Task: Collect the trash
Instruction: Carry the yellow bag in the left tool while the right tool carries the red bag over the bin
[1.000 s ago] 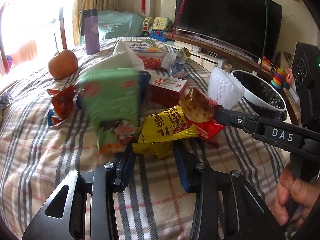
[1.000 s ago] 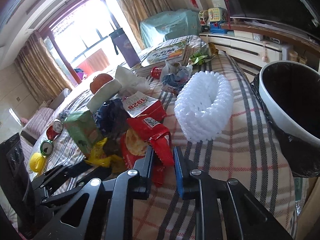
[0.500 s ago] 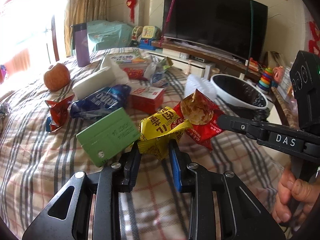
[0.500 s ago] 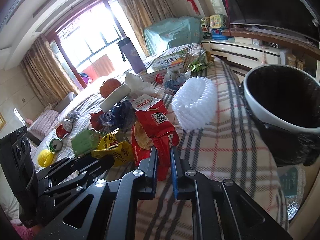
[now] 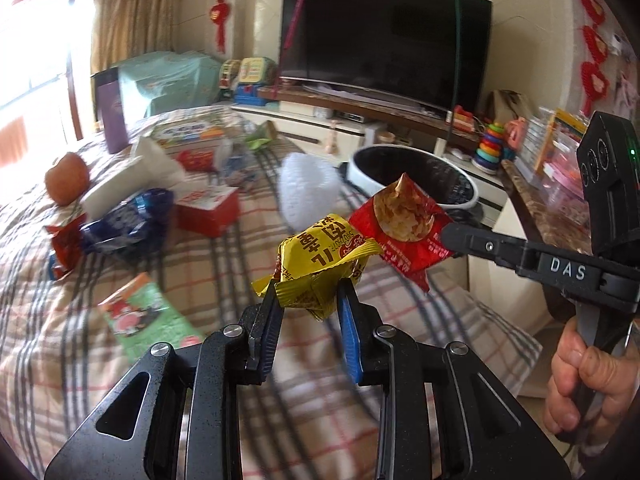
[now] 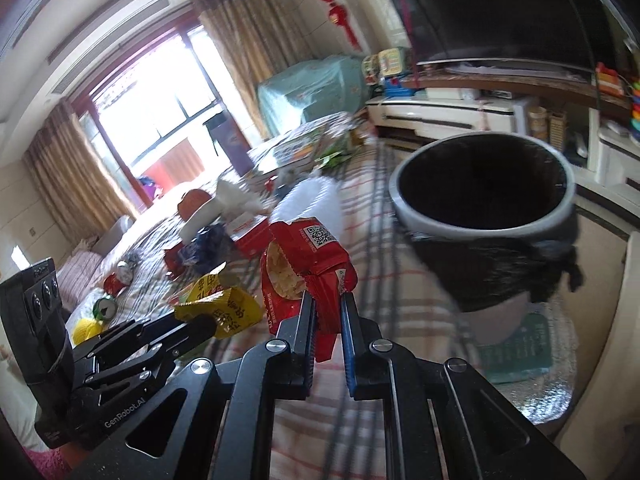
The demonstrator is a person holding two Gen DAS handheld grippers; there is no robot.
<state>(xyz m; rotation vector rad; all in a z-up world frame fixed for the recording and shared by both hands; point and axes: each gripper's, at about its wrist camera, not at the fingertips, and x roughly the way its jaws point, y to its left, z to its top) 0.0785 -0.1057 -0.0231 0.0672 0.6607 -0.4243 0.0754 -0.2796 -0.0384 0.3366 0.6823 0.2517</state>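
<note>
I am looking at a crinkled, glossy yellow foil wrapper (image 5: 320, 264) and, just beside it, a shiny red plastic snack bag (image 5: 404, 232). Under the wrapper the checked cloth (image 5: 208, 264) is showing soft and matt, and beyond it the smooth white-rimmed bin (image 6: 480, 228) is wearing a thin, wrinkled black plastic liner (image 6: 500, 268).

My left hand-held gripper (image 5: 308, 296) has tightened onto the crumpled yellow wrapper (image 5: 320, 264) and lifted it clear of the bed (image 5: 200, 280). My right hand-held gripper (image 6: 326, 304) has clamped fully on the red snack bag (image 6: 308, 260) and raised it too. Both have swung toward the black-lined bin (image 6: 480, 224), now closer. The green carton (image 5: 148, 320) has toppled flat onto the bed.
</note>
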